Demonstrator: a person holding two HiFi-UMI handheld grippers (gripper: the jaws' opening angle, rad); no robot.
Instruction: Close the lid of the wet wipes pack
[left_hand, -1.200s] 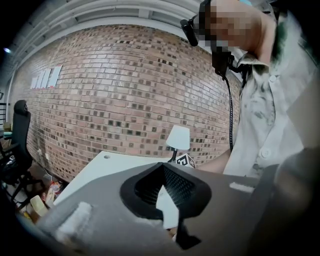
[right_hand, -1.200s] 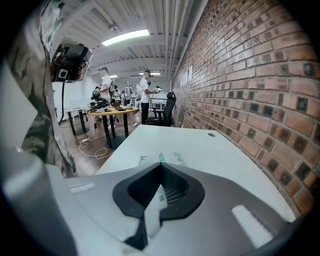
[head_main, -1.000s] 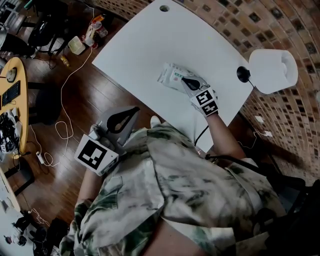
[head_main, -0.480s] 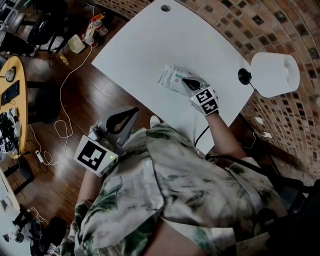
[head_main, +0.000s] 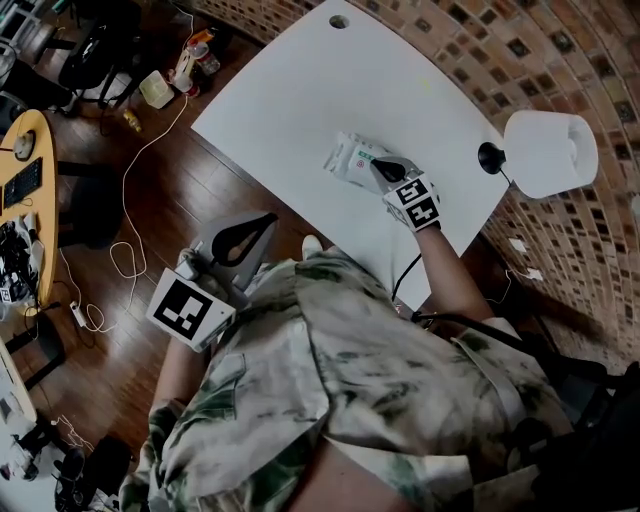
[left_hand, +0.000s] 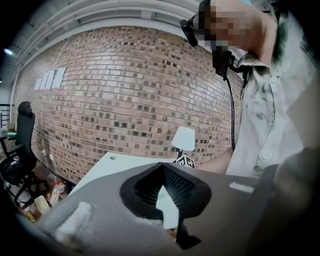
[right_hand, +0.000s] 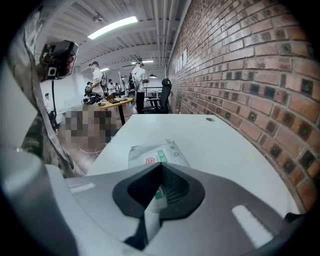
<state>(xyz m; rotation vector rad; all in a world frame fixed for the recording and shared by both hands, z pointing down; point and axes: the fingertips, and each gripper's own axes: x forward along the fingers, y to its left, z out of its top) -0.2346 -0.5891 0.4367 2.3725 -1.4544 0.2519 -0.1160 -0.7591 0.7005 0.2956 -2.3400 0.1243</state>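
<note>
1. Change over the last second: almost none. The right gripper (head_main: 380, 166) stays planted on the near end of the wet wipes pack (head_main: 350, 155). The small drift of everything in the head view looks like head motion, not pack motion.
2. Pack position: lying flat on the white bench (head_main: 300, 90), towards its right edge and not far from the lamp (head_main: 550, 148). In the right gripper view the pack (right_hand: 155, 152) sits directly ahead of and beneath the jaw tips.
3. Right gripper (right_hand: 160, 167): jaws closed together at the tips. Nothing appears to be clamped, and only the pack's green label shows through the gap behind them. Judgement: the closed tips are pressing down on the lid area, not pinching it.
4. Left gripper (head_main: 268, 220): hangs off the bench edge, close to the person's body and well apart from the pack. In its own view the left gripper (left_hand: 162, 167) has its jaws together and empty, with bare bench seen through the slit.
5. Meaning for the task: a steady press with no shift suggests the lid is being seated or is already down. The closing step is probably near its end.
6. Hidden or unclear: the lid itself is covered by the right gripper in the head view and blocked by the jaw bodies in the right gripper view. I cannot confirm that it is fully shut.
</note>
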